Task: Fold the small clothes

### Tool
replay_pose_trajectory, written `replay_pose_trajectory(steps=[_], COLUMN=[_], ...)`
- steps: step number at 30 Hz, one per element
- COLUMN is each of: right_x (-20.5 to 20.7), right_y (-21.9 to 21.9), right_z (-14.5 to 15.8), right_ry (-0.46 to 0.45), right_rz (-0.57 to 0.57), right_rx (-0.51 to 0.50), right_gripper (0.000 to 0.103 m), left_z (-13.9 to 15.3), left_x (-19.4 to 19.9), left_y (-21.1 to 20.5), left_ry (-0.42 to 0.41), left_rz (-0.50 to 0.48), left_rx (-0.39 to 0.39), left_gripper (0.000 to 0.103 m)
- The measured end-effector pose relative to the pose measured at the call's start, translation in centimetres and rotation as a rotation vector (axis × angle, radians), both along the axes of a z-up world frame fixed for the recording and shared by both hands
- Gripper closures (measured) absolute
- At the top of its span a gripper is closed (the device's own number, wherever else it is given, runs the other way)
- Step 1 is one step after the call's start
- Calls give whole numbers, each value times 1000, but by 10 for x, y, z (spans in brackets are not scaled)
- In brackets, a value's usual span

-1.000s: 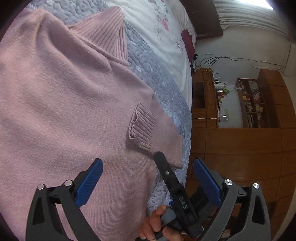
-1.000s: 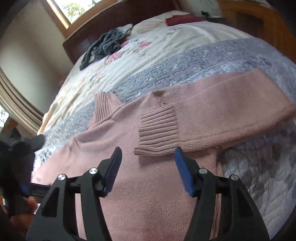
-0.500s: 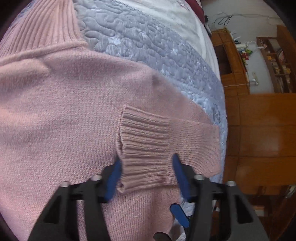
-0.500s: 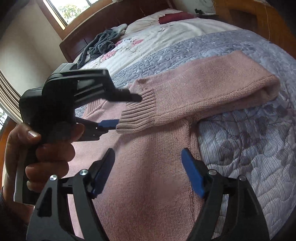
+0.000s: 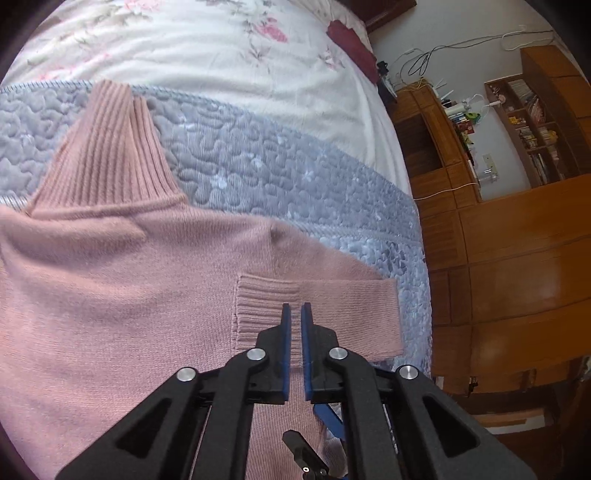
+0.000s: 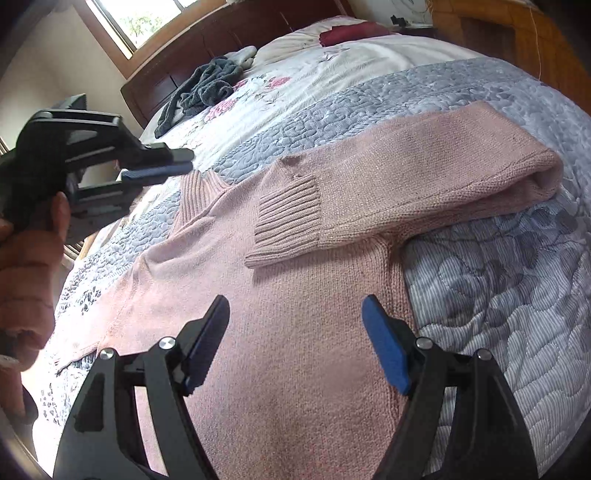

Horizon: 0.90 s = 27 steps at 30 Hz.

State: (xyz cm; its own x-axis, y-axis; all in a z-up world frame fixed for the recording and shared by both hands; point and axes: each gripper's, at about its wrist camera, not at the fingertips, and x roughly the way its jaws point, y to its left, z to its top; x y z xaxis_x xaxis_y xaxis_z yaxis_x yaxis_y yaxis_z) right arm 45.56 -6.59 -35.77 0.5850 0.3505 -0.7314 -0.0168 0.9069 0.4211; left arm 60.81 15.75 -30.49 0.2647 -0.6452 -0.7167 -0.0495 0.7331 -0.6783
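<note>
Two claws are at work over a pink sweater [image 6: 295,369] that lies flat on the bed [image 6: 498,295]. Nearest to us in the right wrist view, our right claw [image 6: 295,332] is spread wide and grips nothing; it hangs over the sweater's body, with knit showing between the blue pads [image 6: 384,350]. In the left wrist view, our left claw [image 5: 295,308] is pressed almost together, with only a narrow slit between its pads and nothing pinched in it. From the right wrist view we see it held up in a hand [image 6: 29,258] at the left, clear of the fabric.

Just past the claws lies the ribbed cuff [image 6: 288,218] of one sleeve [image 6: 424,177]. That sleeve is folded inward across the chest, its bend resting at the sweater's side edge on the grey quilted band of the bed cover. Beyond the cuff the ribbed collar [image 5: 107,155] lies flat, pointing toward the head of the bed.

Farther on, the cover turns white with pink flowers. A heap of dark grey clothes [image 6: 207,85] sits near the dark wooden headboard [image 6: 184,48], and a maroon pillow [image 6: 351,31] rests to the side of it. Above the headboard we see a window [image 6: 147,14]. Beside the bed stand orange-brown wooden cabinets [image 5: 517,277] with open shelves [image 5: 535,122] of small items, and cables run along the wall.
</note>
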Motion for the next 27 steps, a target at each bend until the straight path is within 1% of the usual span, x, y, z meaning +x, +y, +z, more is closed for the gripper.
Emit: replay_pose_trajectory(steps=[2,3,4,5,6,7,8,9,10,11,13,14,15,16,17,19,22,23,24,25,27], right_x=[0,0,-1,0,0,1,1,1,1,1,1,1,2,2,2,2,1,1,1,1,1], right_y=[3,4,4,2,1,0,0,0,1,1,2,2,1,1,0,-1,-2,-2,-2,-3,-2], right_z=[0,0,0,-1,-1,-2,-2,-3,-3,-4,-5,-6,-6,-6,-6,-6,-6,-6,-6,-6,-6], right_ry=[-3,-1,-2,0,2,4,6,8,10,11,13,14,15,15,15,15,15,15,15,15,16], right_rz=[6,8,6,2,-2,-4,-6,-7,-5,-4,-1,0,1,-1,-2,-4,-4,-5,-5,-6,-6], right_rx=[-6,-13,-13,-9,-5,-3,-3,-5,-6,-8,-11,-12,-11,-8,-4,0,3,6,8,11,13], right_gripper=[29,29,29,29,29,29,29,29,29,29,29,29,29,29,29,29,29,29,29,29,29], left_z=[2,-2,-11,-25,-39,-55,-71,-86,-98,-104,-106,-104,-100,-97,-95,-92,-93,-92,-91,-89,-82], left_x=[1,1,0,0,-1,-1,-1,-2,0,2,8,10,12,13,14,14,14,13,13,12,11], left_y=[2,-2,-4,-6,-8,-9,-12,-15,-19,-23,-29,-31,-33,-36,-39,-42,-43,-42,-41,-39,-35], left_ry=[4,14,34,74,112,143,184,224,247,247,229,221,209,207,203,196,202,201,196,191,173], left_rz=[-17,-44,-48,-38,-24,-6,-7,-11,-19,-25,-35,-41,-52,-73,-87,-104,-110,-104,-96,-90,-74], left_rx=[1,26,57,77,85,80,73,50,15,9,14,2,-4,-2,5,18,9,6,1,-8,-36], left_gripper=[99,98,89,63,51,42,42,42,42,42,40,42,48,75,81,84,84,86,89,97,97])
